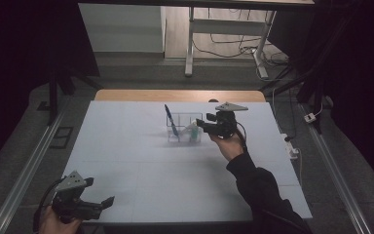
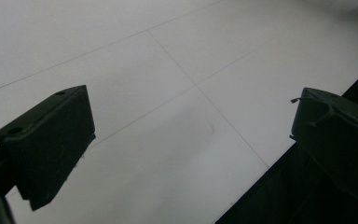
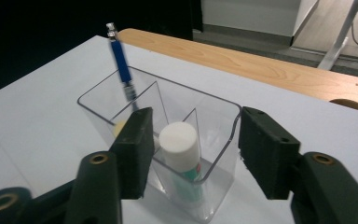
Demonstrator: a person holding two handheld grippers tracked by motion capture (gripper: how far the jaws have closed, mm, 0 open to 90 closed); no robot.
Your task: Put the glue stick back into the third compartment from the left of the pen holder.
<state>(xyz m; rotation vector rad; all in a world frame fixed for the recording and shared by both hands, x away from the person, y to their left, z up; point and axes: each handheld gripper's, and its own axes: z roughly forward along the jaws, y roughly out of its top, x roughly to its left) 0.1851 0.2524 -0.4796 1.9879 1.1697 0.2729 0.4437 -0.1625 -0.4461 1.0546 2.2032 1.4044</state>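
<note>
Here, the right gripper (image 3: pixel 193 154) hangs over a clear plastic organizer (image 3: pixel 98 100) that sits on the far half of the white table (image 1: pixel 141 165). Its jaws are spread apart, one on each side of a glue stick (image 3: pixel 181 144), and they do not seem to touch it, so the claw is released and holds nothing. The glue stick stands in the near compartment of the box. Its white cap points up and a little toward the gripper, and its green body goes down to the floor of the box, so its long line runs nearly straight up and down. A blue pen (image 3: pixel 121 63) stands in a compartment farther back. It leans, with its silver tip end high and tilted away, and its low end is down in the box. Something small and pale yellow (image 3: pixel 118 127) lies low in the box behind one jaw, too hidden to name. Judging from this, the glue stick and the pen look put away already, and little seems left but to pull the hand back. The left gripper (image 1: pixel 95 202) rests at the near left edge of the table, well apart from the box, with its jaws open wide over bare table.
</note>
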